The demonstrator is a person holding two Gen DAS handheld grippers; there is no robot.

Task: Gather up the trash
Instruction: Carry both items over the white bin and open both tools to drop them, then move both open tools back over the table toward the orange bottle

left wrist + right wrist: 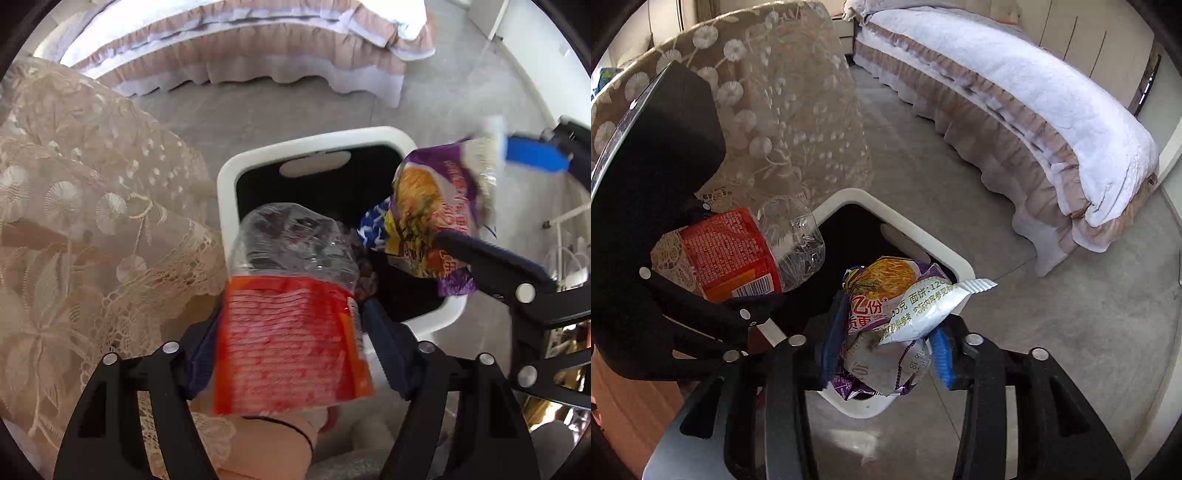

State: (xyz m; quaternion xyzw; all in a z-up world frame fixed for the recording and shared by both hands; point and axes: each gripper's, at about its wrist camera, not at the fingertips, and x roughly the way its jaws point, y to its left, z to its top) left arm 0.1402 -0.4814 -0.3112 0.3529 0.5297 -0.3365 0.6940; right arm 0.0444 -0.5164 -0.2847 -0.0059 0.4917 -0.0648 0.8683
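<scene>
Bottle (291, 314): we pinch this crushed plastic bottle in the left gripper (291, 332), jaws pressed on its orange label, base out over the bin for release.
Wrapper (890, 325): right gripper (886, 354) jaws clamp this noodle packet above the opening.
Bin (956, 266): white-rimmed, black-lined, on the floor (1015, 332) beside the lace cloth (92, 221).

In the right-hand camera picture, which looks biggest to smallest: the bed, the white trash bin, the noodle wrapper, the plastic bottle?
1. Bed, though it stands farthest away.
2. White trash bin, partly hidden.
3 and 4. Noodle wrapper and plastic bottle look about alike; both are held close to the camera, so their order is unsure.
</scene>
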